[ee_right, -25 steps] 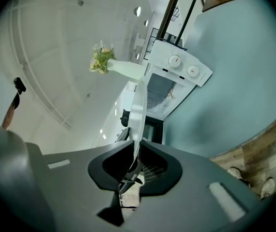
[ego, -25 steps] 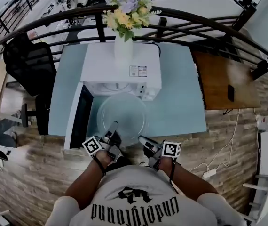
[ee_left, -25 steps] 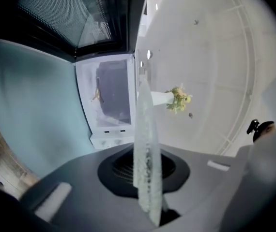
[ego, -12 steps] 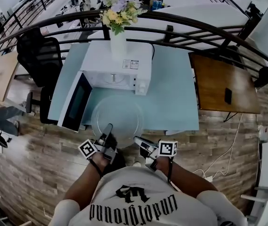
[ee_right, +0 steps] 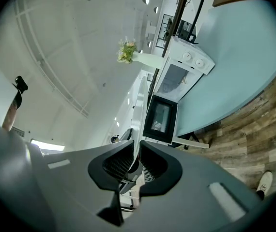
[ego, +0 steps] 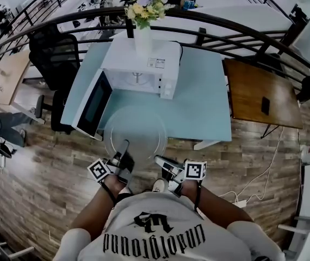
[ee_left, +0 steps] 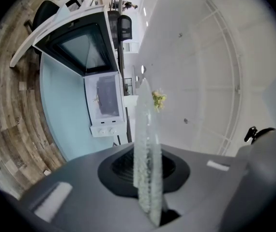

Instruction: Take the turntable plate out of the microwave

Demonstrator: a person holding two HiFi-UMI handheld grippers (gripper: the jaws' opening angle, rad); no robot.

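The clear glass turntable plate [ego: 136, 130] hangs level in front of the white microwave [ego: 138, 64], partly past the table's front edge. My left gripper [ego: 123, 149] is shut on its near left rim. My right gripper [ego: 161, 160] is shut on its near right rim. In the left gripper view the plate [ee_left: 144, 144] stands edge-on between the pads of the left gripper [ee_left: 148, 178]. In the right gripper view its thin rim [ee_right: 138, 115] runs into the narrow gap of the right gripper [ee_right: 135, 164]. The microwave door [ego: 93, 105] hangs open to the left.
A white vase of flowers [ego: 143, 36] stands on the microwave. The pale blue table [ego: 201, 105] has a brown wooden table [ego: 255, 94] at its right and a black chair [ego: 54, 56] at its left. A dark railing runs behind; wooden floor lies below.
Both grippers have drawn the plate back from the microwave toward the person and a little up. The plate now overhangs the table's front edge. The grips are unchanged.
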